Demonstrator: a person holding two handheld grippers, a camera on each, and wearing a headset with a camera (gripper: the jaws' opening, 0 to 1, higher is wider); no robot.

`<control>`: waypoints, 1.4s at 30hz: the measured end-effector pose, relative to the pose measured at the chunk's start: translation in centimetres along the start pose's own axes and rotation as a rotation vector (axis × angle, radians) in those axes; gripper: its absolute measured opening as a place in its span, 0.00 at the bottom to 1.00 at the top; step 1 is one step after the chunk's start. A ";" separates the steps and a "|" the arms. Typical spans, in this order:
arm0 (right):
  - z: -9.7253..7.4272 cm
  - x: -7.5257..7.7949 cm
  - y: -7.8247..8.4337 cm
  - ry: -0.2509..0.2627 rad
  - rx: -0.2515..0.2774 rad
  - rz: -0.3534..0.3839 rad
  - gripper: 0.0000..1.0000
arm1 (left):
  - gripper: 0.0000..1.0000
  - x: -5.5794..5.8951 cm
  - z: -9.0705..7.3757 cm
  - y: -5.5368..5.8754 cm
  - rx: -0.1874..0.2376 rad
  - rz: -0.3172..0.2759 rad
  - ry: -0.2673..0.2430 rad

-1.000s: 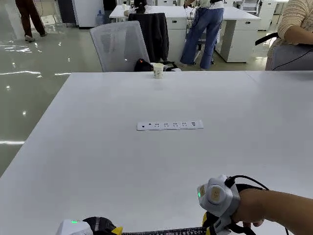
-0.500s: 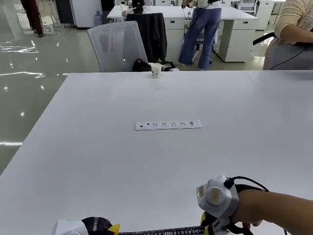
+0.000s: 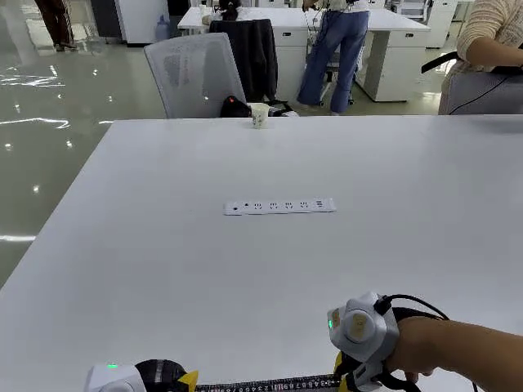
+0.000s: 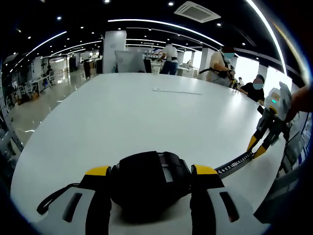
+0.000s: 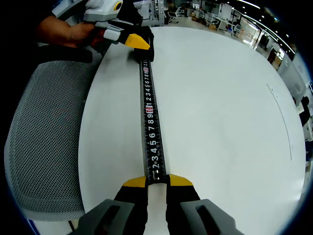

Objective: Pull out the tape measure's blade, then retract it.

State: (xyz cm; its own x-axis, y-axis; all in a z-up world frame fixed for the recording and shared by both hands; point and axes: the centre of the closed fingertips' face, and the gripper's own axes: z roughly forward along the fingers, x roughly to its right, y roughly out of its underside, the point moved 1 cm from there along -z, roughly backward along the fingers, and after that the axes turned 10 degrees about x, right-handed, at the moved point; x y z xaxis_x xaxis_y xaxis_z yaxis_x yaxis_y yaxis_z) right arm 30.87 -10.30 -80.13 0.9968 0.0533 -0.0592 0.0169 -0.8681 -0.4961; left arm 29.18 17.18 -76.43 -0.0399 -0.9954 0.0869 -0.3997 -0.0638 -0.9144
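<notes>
A black tape measure case point(image 4: 149, 178) sits between the yellow-tipped jaws of my left gripper point(image 4: 151, 171), which is shut on it; in the head view this gripper point(image 3: 167, 380) is at the bottom left over the white table's near edge. The blade point(image 5: 149, 122), black with white numbers, stretches flat along that edge point(image 3: 270, 383). My right gripper point(image 5: 152, 182) is shut on the blade's end; it appears at bottom right in the head view point(image 3: 341, 377). The left gripper point(image 5: 139, 41) shows at the blade's far end in the right gripper view.
On the white table point(image 3: 245, 278), a white power strip point(image 3: 279, 207) lies at mid-table and a paper cup point(image 3: 259, 115) stands at the far edge. A grey chair point(image 3: 196, 73) and standing people are behind it. A mesh chair seat point(image 5: 44, 137) lies below the near edge.
The left gripper with the case has edged slightly left, so a little more blade shows between the grippers. The right gripper has stayed put. The head camera has tilted slightly.
</notes>
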 end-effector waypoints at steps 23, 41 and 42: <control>0.3 -0.1 -0.4 0.010 -0.017 0.012 0.10 | 0.60 0.2 -0.1 0.2 -0.008 0.047 0.007; 0.6 -0.1 -0.8 0.029 -0.015 0.013 0.11 | 0.59 0.2 -0.2 0.3 -0.024 0.038 0.008; 0.6 -0.1 -0.9 0.030 -0.014 0.014 0.11 | 0.59 0.2 -0.2 0.3 -0.024 0.037 0.008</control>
State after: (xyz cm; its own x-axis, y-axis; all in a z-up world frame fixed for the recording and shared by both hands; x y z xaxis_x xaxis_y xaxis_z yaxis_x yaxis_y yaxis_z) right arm 30.68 -9.28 -80.21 0.9989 0.0260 -0.0399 0.0035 -0.8757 -0.4829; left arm 28.88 17.02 -76.62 -0.0627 -0.9965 0.0561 -0.4193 -0.0247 -0.9075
